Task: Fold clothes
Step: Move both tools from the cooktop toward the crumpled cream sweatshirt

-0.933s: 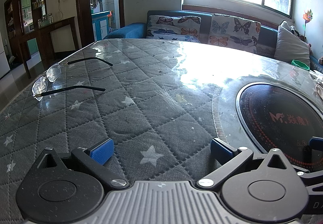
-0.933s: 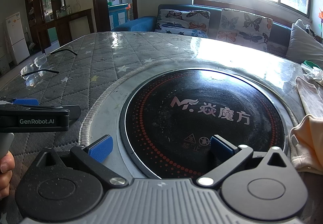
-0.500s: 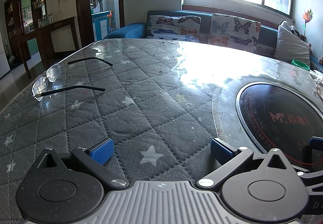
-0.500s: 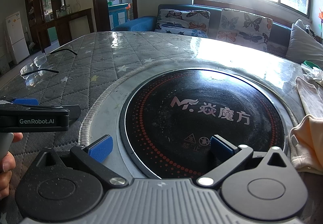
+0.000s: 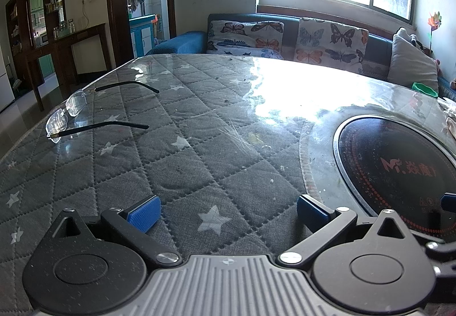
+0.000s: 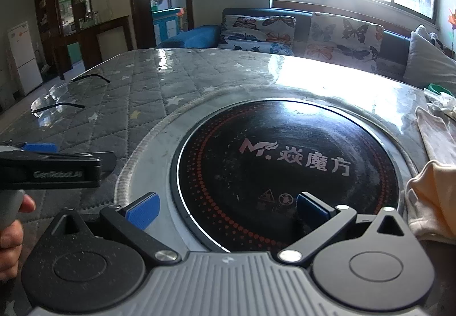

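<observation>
A pale peach and cream garment (image 6: 433, 182) lies bunched at the table's right edge, in the right wrist view only. My right gripper (image 6: 228, 209) is open and empty, low over the black round cooktop (image 6: 285, 167), with the garment just right of its right finger. My left gripper (image 5: 228, 212) is open and empty over the grey quilted star-pattern table cover (image 5: 176, 162). Its body also shows at the left of the right wrist view (image 6: 51, 167), held by a hand.
Rimless glasses (image 5: 85, 110) lie open on the table's far left. The cooktop (image 5: 399, 170) sits in the table's right half. A sofa with butterfly cushions (image 5: 285, 36) stands behind the table. A green object (image 5: 424, 88) and crumpled white material (image 6: 441, 101) lie at the far right.
The left gripper's body looks slightly blurred and its holder's thumb has shifted a little in the right wrist view. Otherwise nothing has visibly moved.
</observation>
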